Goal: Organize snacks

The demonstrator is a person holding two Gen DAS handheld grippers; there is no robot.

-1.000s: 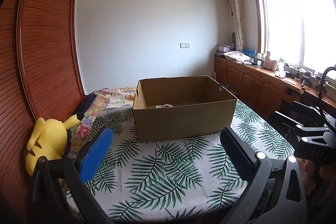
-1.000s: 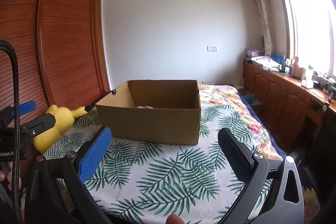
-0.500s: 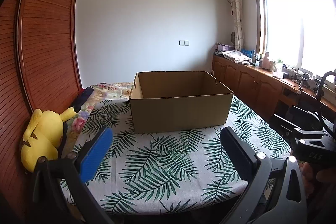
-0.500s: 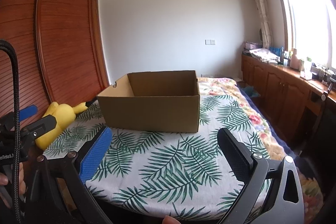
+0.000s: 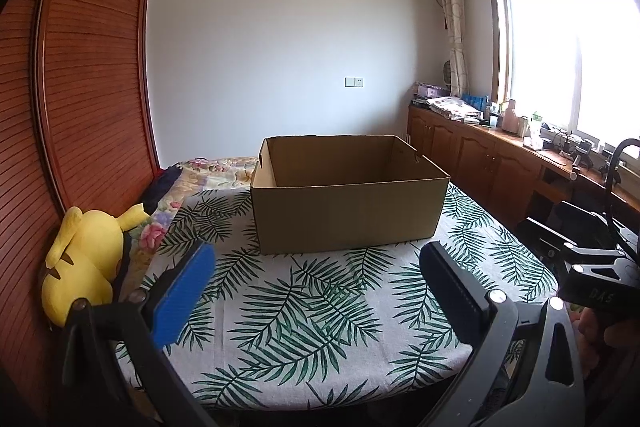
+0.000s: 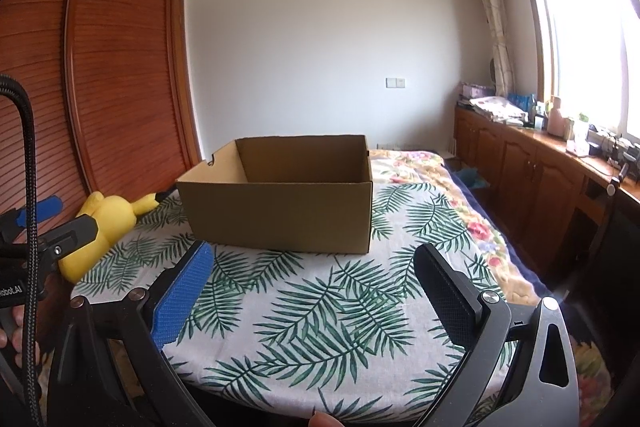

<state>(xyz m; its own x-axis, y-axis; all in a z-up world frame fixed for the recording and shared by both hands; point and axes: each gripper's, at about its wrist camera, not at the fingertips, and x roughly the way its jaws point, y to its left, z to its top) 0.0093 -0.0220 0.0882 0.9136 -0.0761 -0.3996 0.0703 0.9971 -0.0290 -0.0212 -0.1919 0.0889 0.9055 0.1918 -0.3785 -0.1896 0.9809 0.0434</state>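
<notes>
Pulling back from cardboard box (image 5: 348, 195), left claw (image 5: 316, 291), right claw (image 6: 316, 291) both wide open, empty.

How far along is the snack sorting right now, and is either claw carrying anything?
Done: no loose snacks show on the leaf-print cloth around the cardboard box. In hand: nothing; the left claw and right claw are both open and empty, short of the box. Left: unclear, since the box floor is hidden from both views.
</notes>
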